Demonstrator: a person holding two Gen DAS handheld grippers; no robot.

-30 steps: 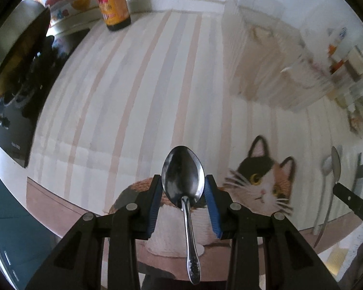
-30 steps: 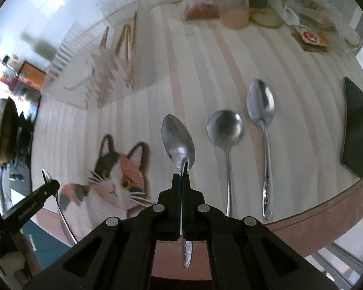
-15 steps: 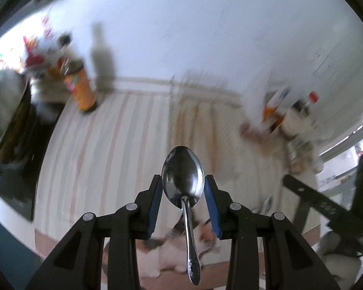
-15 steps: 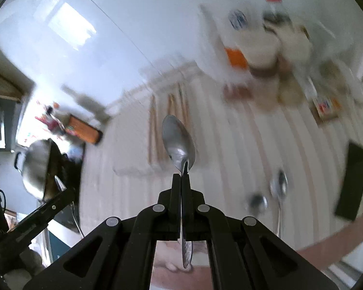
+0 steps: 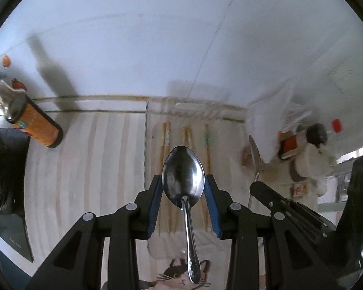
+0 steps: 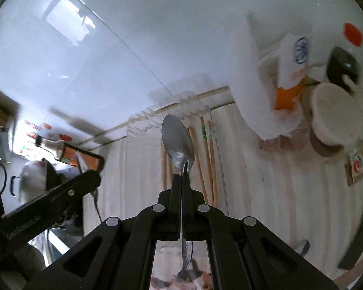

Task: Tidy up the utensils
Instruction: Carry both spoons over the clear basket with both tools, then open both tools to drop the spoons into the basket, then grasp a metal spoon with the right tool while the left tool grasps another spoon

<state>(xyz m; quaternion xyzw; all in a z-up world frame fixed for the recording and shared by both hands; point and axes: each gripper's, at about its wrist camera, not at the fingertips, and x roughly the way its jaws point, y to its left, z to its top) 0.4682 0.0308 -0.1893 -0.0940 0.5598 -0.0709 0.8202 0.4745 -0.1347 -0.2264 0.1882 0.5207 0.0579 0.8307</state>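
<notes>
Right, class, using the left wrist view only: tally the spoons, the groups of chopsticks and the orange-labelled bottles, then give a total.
Spoons: 2, the left spoon in the left tool and the right spoon in the right tool
Chopstick groups: 3
Orange-labelled bottle: 1
Total: 6

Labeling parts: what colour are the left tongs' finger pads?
Blue pads, clearest in the left wrist view.

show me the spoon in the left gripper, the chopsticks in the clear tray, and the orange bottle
spoon [image 5: 183, 174], left wrist view, middle of its bowl between the blue jaws
chopsticks [image 5: 166, 137], left wrist view, upper shaft of the leftmost pair
orange bottle [image 5: 37, 123], left wrist view, orange label on its body
</notes>
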